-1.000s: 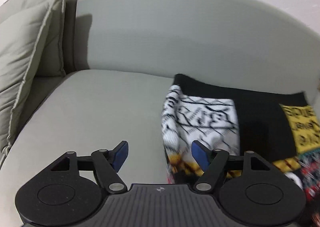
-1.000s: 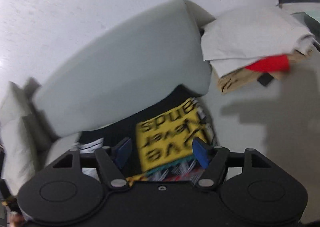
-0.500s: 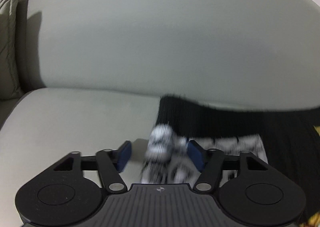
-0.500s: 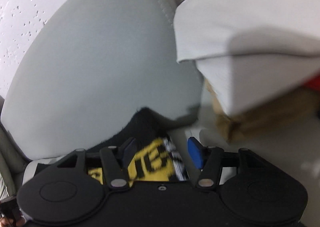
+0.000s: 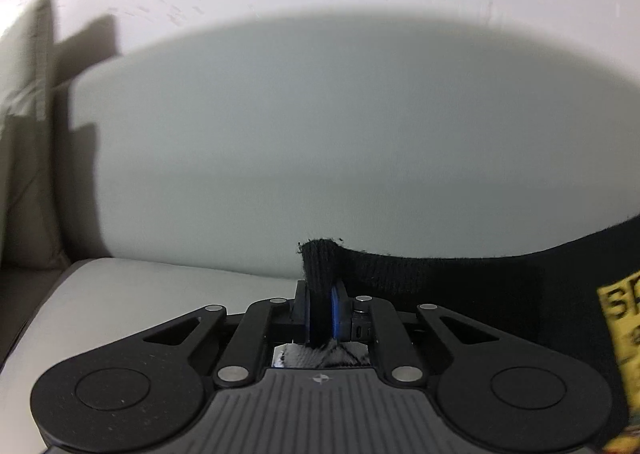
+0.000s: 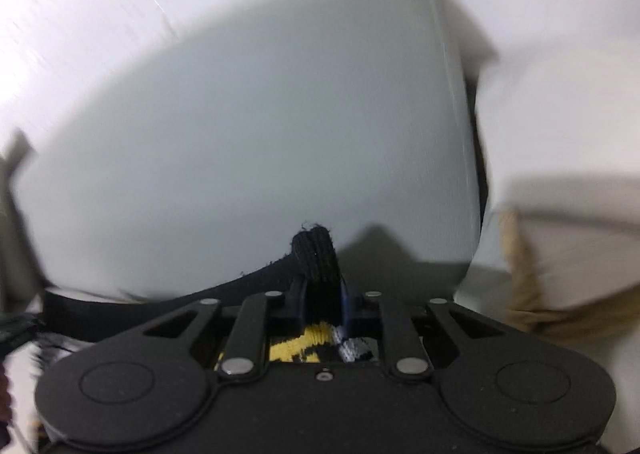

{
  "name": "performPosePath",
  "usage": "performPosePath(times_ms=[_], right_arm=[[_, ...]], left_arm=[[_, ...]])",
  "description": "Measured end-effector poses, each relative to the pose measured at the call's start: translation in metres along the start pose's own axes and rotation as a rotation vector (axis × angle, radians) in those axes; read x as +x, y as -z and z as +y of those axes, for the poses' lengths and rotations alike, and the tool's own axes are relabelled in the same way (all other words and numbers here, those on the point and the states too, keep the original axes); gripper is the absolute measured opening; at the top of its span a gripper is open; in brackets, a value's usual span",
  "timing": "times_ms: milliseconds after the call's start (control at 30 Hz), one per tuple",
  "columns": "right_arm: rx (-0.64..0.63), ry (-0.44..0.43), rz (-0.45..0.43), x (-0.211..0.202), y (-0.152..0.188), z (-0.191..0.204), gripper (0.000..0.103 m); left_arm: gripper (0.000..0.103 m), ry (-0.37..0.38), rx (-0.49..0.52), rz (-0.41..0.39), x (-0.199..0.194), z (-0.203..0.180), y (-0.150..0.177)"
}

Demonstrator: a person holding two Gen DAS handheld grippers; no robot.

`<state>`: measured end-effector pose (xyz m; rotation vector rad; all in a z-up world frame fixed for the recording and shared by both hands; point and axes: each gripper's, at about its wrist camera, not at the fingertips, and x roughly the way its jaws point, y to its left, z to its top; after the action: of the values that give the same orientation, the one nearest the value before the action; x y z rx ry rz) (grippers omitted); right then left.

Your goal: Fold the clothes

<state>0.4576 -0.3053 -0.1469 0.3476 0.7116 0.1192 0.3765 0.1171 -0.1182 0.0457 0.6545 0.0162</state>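
Two sets of tongs, both clamped on the same knit garment! Left tongs [image 5: 319,312] have their blue pads pinched hard on a black ribbed edge of the sweater [image 5: 460,286], a tuft poking up past the fingertips; the right tongs [image 6: 323,306] are closing on another bunch of that black hem [image 6: 316,254], yellow-and-white pattern showing underneath. From the left camera the sweater's black edge runs away to the right, sagging slightly, so its long axis lies across the sofa seat [image 5: 132,286], with a yellow printed patch [image 5: 618,318] at the far right. A second ago both tongs stood wide apart above the flat-lying sweater; half a second ago they straddled its edge. Beyond, the grey sofa backrest [image 5: 300,126] fills the view. Right camera: a blurred pale pile of cloth [image 6: 560,182] beside the backrest.
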Motion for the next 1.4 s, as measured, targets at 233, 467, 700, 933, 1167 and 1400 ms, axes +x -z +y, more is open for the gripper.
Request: performPosePath(times_ms=[233,467,700,933,1167,1400], right_arm=[[-0.008,-0.098,-0.062,-0.174,0.028,0.051,0.014],[0.063,-0.101,-0.086,-0.322,0.126,0.050,0.013],[0.147,0.058,0.131,-0.331,0.224,0.018,0.017],[0.203,0.024,0.045,-0.361,0.238,0.004,0.045],[0.222,-0.146,-0.039,-0.335,0.225,-0.013,0.054],[0.403,-0.201,-0.015,-0.325,0.231,-0.033,0.054]], left_arm=[[0.008,0.107,-0.249,-0.097,-0.167,0.040,0.023],[0.006,0.145,-0.296,-0.073,-0.308,0.041,0.108],[0.003,-0.044,-0.132,0.195,-0.336,0.023,0.215],[0.052,-0.031,-0.172,0.076,-0.365,0.035,0.219],[0.053,0.186,-0.460,0.137,-0.302,0.054,0.197],[0.055,0.258,-0.474,0.175,-0.298,0.048,0.198]])
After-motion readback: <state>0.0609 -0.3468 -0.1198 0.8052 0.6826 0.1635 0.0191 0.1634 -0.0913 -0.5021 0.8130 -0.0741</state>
